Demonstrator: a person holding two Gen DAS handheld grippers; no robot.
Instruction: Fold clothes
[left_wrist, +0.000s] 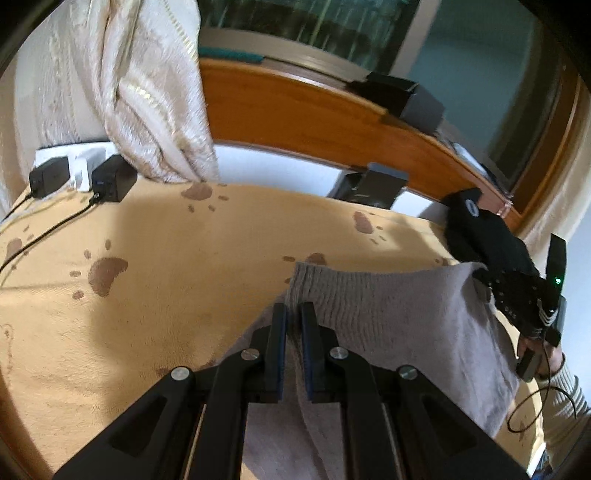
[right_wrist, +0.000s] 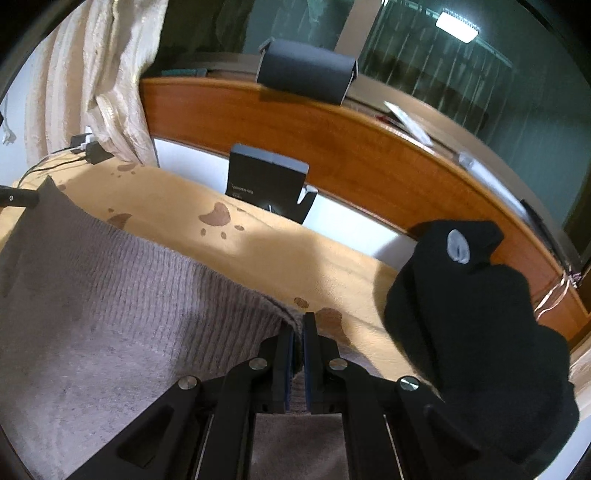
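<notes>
A grey-mauve knitted garment (left_wrist: 399, 314) is held stretched between both grippers above a tan blanket with brown paw prints (left_wrist: 147, 258). My left gripper (left_wrist: 293, 314) is shut on its left corner, with cloth between the pads. My right gripper (right_wrist: 298, 325) is shut on its right corner; the garment (right_wrist: 110, 295) spreads away to the left in the right wrist view. The right gripper and the hand holding it show at the garment's far edge in the left wrist view (left_wrist: 517, 295).
A black garment (right_wrist: 472, 314) lies on the blanket (right_wrist: 332, 258) at the right. A wooden headboard (left_wrist: 314, 122) runs behind, with dark boxes (right_wrist: 306, 70) on and under it. Chargers and cables (left_wrist: 74, 181) sit at the far left beside a cream curtain (left_wrist: 147, 92).
</notes>
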